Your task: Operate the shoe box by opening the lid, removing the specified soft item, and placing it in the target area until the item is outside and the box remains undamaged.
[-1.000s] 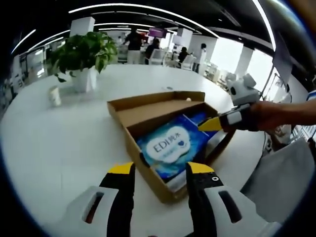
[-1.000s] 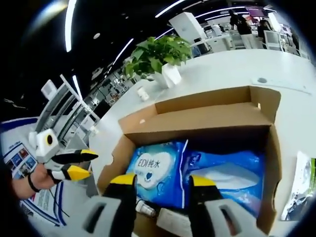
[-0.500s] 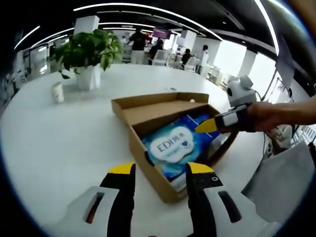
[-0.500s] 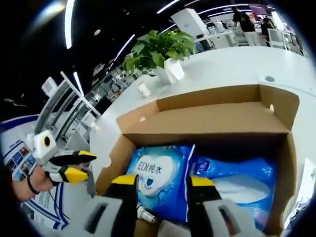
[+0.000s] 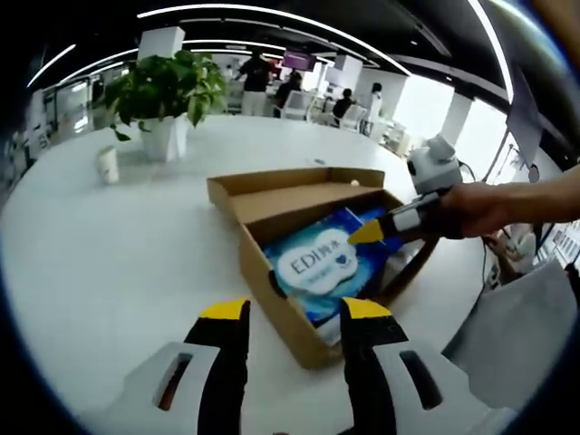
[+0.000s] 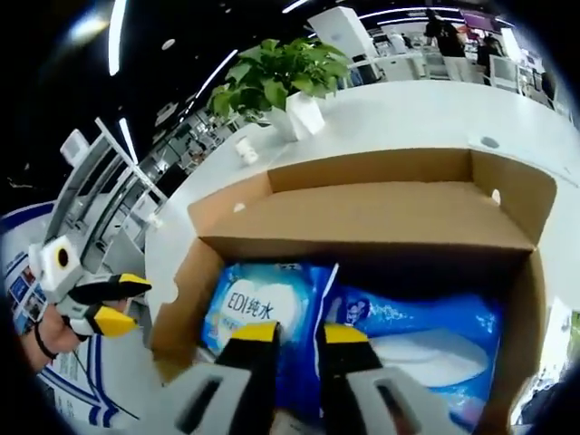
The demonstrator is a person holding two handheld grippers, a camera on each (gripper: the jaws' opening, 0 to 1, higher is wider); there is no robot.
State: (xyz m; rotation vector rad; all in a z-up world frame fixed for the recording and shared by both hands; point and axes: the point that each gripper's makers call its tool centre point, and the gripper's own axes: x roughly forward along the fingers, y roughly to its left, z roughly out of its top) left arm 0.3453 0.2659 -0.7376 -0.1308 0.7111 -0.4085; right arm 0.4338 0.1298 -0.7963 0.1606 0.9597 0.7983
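1. So where things stand: the shoe box sits on the white table with its lid already flipped back. Inside are two soft blue packs side by side, the wipes pack with the white cloud label and a second blue pack next to it.

2. The right gripper is down inside the box, jaws narrowed to a slim gap right over the seam between the two packs. I honestly can't tell if it's pinching film yet or just hovering at it.

3. Biggest risk imo: being on that seam, it could catch the edge of both packs, or the wrong one, and drag the pair out together.

4. If it only nips a bit of loose wrapper, the film may stretch or slip and the pack flops back in halfway up.

5. The left gripper hangs well back from the box, jaws apart, holding nothing. So nothing is bracing the cardboard. A snug pack pulled upward could lift or skid the whole box.

6. The near wall of the box is close to the pull path, so yanking at an angle could crease or tear it, which kills the "undamaged" part.

7. There's a potted plant and a small cup further back, well apart, probably not a worry.
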